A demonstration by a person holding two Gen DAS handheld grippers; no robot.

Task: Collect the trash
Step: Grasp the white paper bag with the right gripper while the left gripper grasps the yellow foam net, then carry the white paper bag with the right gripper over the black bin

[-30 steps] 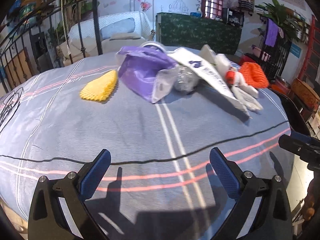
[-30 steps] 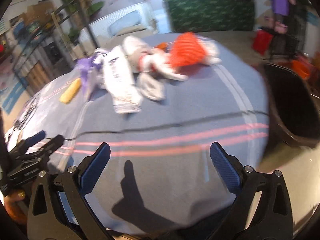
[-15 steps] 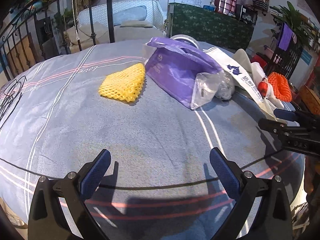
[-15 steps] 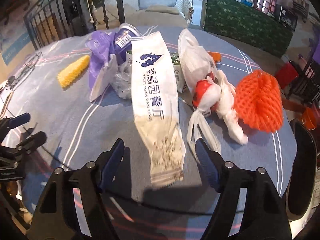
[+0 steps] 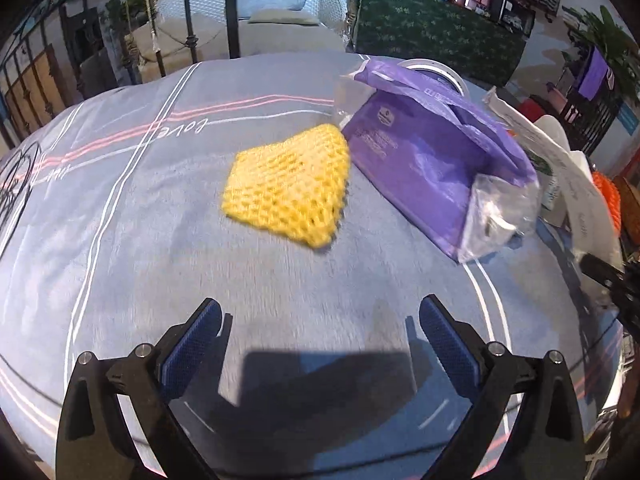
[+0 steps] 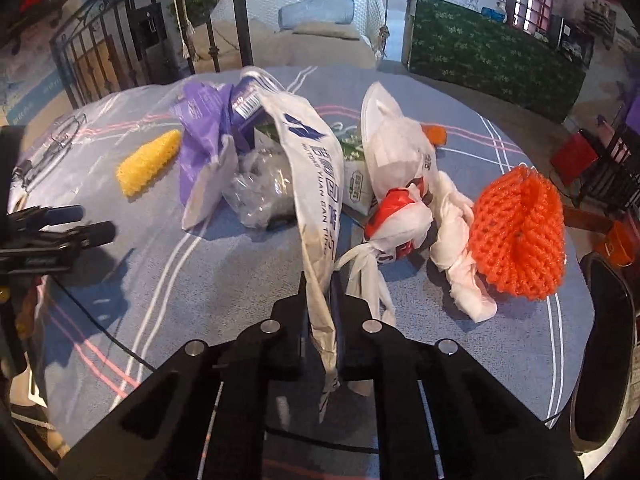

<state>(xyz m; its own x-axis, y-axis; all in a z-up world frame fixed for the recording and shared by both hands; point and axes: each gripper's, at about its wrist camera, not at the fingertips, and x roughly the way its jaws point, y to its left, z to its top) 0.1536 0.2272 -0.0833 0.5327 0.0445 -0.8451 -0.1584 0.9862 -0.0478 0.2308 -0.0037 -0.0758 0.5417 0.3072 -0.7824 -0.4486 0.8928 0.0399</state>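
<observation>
Trash lies on a table with a blue striped cloth (image 5: 280, 296). My right gripper (image 6: 320, 300) is shut on the near end of a long white printed bag (image 6: 320, 184) and lifts it. My left gripper (image 5: 320, 324) is open and empty just short of a yellow foam net (image 5: 288, 192), which also shows in the right wrist view (image 6: 148, 162). A purple bag (image 5: 432, 160) lies right of the yellow net. An orange foam net (image 6: 520, 236) and a knotted white and red bag (image 6: 404, 216) lie to the right.
A crumpled clear plastic bag (image 6: 260, 184) and a green and white carton (image 6: 356, 176) lie under the white bag. A dark bin (image 6: 608, 352) stands off the table's right edge. A black metal railing (image 6: 120, 56) and a white wicker sofa (image 6: 304, 16) are behind.
My right gripper has closed on the white printed bag's near end. My left gripper has moved forward toward the yellow foam net and stays open.
</observation>
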